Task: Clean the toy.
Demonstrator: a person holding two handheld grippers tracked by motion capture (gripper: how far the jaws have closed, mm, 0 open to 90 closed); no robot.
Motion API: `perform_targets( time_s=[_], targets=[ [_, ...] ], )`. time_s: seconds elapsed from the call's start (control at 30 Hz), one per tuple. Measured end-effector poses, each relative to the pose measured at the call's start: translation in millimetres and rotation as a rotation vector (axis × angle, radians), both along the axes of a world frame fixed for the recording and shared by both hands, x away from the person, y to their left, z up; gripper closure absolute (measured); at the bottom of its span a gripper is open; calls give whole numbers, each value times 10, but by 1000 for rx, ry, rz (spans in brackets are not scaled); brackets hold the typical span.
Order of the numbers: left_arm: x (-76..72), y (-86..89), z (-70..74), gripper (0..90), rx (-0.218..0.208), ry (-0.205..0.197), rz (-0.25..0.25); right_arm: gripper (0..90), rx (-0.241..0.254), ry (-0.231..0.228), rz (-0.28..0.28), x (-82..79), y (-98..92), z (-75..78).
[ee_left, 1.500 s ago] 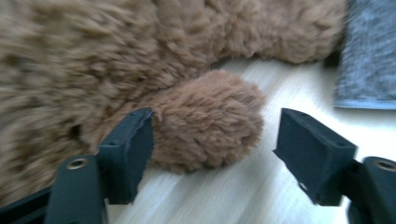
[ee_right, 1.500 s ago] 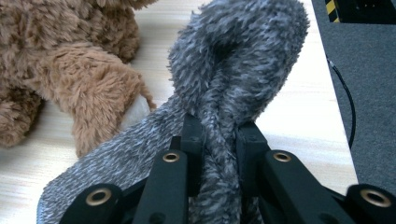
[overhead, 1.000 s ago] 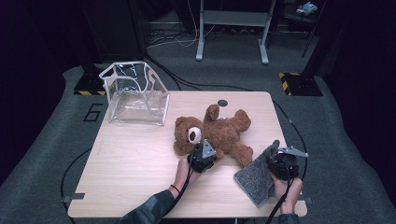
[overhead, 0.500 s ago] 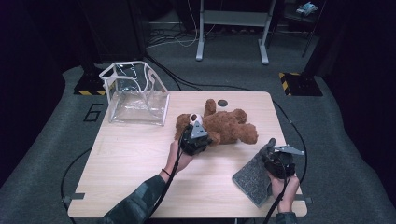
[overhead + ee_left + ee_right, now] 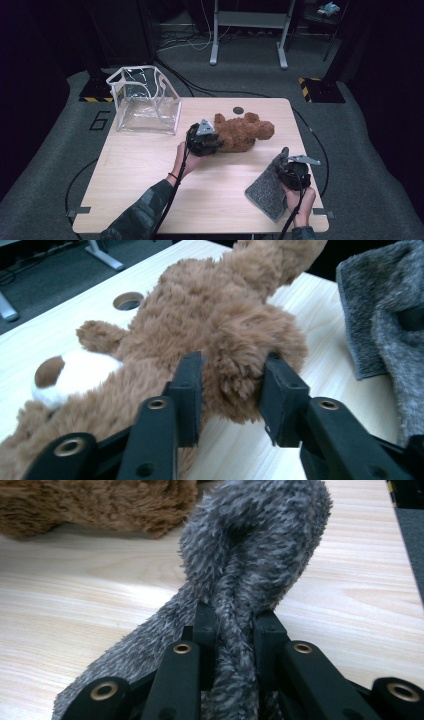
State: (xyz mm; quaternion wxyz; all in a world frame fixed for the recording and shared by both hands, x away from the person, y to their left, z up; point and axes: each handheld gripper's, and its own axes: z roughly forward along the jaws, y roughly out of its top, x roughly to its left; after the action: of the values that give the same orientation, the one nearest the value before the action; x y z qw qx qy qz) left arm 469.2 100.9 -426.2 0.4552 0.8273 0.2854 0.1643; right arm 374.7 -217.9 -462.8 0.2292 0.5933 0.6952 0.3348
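The left gripper [image 5: 212, 143] sits at the near left end of the brown teddy bear [image 5: 243, 132], which lies on its side across the far middle of the wooden table [image 5: 150, 175]. In the left gripper view a plump furry limb of the bear [image 5: 245, 365] sits squarely between the two black jaws, fur brushing both pads; those jaws have just been opening, so the squeeze looks loose. Over at the near right corner, the right gripper [image 5: 286, 167] has its jaws clamped tight on a bunched fold of the grey fuzzy cloth [image 5: 250, 570], fabric rising above the pads, the rest draped on the table. A clear plastic bin [image 5: 145, 100] stands at the far left.
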Motion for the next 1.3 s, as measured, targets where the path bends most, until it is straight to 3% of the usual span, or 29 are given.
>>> perform_targets(
  time_s=[0.07,0.13,0.2,0.27,0.37,0.53,0.7,1.0,1.2,1.3],
  targets=[
    [-1,0,-13,502,15,1,26,767,0,-1,9,3,21,5],
    [-13,3,-39,478,15,-6,40,767,2,-4,18,6,43,10],
    [-25,9,-74,432,58,-34,68,767,0,-4,27,11,65,17],
    [-32,46,-135,404,65,-25,93,767,6,-10,36,24,94,19],
    [-54,111,-180,401,58,-39,111,768,2,-19,50,54,146,29],
    [-121,237,-204,376,111,-82,192,767,-6,-35,81,168,318,74],
    [-55,358,-313,367,159,-59,243,768,-41,-55,115,312,545,142],
    [38,457,-452,611,181,-46,201,768,-92,-101,192,688,1052,376],
    [89,495,-476,635,171,-22,180,768,-135,-100,272,908,1445,450],
    [112,513,-476,639,181,-10,165,768,-168,-63,272,995,1573,397]
  ],
)
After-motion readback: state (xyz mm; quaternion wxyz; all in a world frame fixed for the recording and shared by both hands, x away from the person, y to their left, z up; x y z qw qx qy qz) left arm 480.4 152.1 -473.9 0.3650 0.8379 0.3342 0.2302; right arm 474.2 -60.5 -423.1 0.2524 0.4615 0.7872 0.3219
